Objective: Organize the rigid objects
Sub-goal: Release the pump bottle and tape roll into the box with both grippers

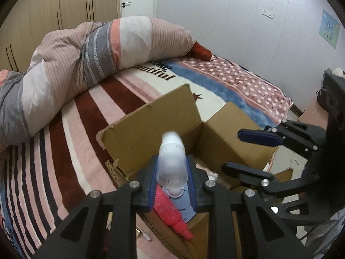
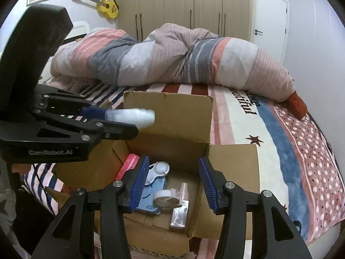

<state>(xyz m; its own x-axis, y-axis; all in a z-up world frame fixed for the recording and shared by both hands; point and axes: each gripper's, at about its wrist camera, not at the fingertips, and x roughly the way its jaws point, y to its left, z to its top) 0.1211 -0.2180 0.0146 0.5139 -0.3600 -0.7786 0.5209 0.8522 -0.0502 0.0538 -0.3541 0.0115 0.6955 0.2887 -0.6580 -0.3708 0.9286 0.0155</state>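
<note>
My left gripper (image 1: 172, 161) is shut on a white translucent bottle (image 1: 171, 149) and holds it above an open cardboard box (image 1: 140, 129) on the bed. The right wrist view shows that left gripper (image 2: 112, 119) at the left, with the bottle (image 2: 138, 116) jutting out over the box (image 2: 168, 112). My right gripper (image 2: 173, 185) hangs open over the box with nothing between its blue pads (image 2: 140, 183); the left wrist view has the right gripper (image 1: 231, 150) at the right. In the box lie a pink bottle (image 2: 128, 166), a blue device (image 2: 153, 202), a tape dispenser (image 2: 168, 196) and a clear flask (image 2: 180, 215).
The box stands near the edge of a bed with a striped and dotted blanket (image 2: 280, 151). A rolled duvet (image 2: 172, 60) lies across the far side. Behind it are wardrobes (image 2: 183, 4), a door (image 2: 269, 21) and a yellow guitar (image 2: 105, 5) on the wall.
</note>
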